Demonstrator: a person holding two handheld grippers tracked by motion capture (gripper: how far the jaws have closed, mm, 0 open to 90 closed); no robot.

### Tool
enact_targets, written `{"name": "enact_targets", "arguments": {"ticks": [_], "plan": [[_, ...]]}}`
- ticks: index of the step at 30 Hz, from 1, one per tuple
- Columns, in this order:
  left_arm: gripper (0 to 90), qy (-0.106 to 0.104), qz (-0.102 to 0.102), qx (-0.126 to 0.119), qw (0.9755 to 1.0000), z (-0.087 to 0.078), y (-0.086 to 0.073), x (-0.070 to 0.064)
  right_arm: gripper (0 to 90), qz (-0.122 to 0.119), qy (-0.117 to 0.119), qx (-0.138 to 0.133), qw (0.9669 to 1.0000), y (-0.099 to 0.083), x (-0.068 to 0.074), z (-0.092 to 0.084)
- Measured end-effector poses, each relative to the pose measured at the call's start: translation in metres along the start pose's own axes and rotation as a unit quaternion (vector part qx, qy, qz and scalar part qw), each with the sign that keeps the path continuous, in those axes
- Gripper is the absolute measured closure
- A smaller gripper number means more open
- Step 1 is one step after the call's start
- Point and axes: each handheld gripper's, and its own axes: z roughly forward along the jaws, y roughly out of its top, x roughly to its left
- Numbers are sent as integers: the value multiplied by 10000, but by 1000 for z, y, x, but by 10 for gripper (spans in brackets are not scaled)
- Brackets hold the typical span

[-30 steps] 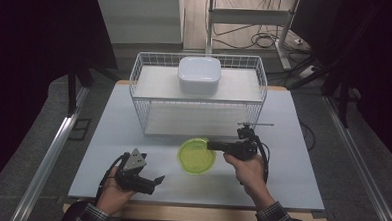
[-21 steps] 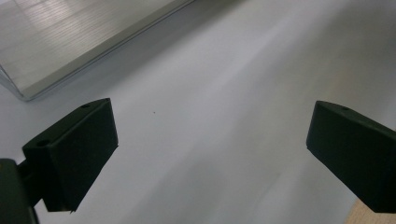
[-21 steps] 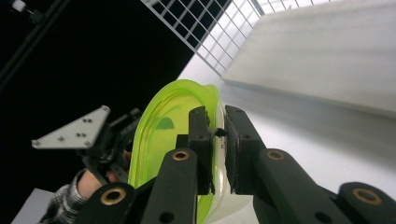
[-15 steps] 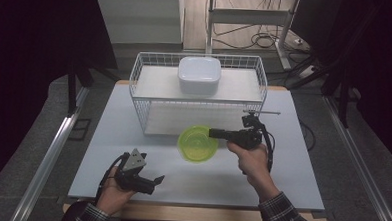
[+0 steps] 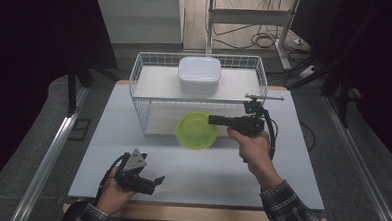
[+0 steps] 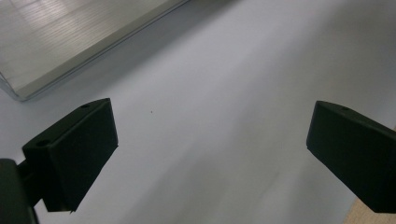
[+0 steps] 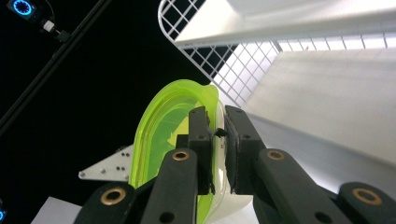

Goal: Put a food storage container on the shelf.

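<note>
One green bowl (image 5: 197, 131), one white container (image 5: 199, 75)

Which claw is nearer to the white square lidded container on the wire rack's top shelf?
The right claw: it sits just below the white square lidded container, in front of the wire rack, gripping a round lime-green plastic bowl. The left claw rests far back at the table's near edge.

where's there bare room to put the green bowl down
Bare white table lies right of the right gripper, and between the green bowl and the left gripper. The wire rack is crowded at its white container.
</note>
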Motion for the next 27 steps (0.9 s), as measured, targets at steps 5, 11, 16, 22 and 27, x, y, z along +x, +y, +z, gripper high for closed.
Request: {"name": "enact_targets", "arguments": {"ticks": [5,11,16,22,27], "plan": [[15,2,10,11,10000,0,0,0,824,-14,26,-70,10000,14,7,-4],[15,-3,7,5,10000,0,0,0,824,-72,73,-164,9998,32,18,-9],[15,-13,-6,-2,10000,0,0,0,825,-73,171,-270,9995,47,27,-13],[15,-11,-3,4,10000,-1,0,1,825,-65,169,-386,9991,62,32,-17],[15,-31,-8,15,10000,0,0,1,824,9,171,-511,9985,77,36,-19]]}}
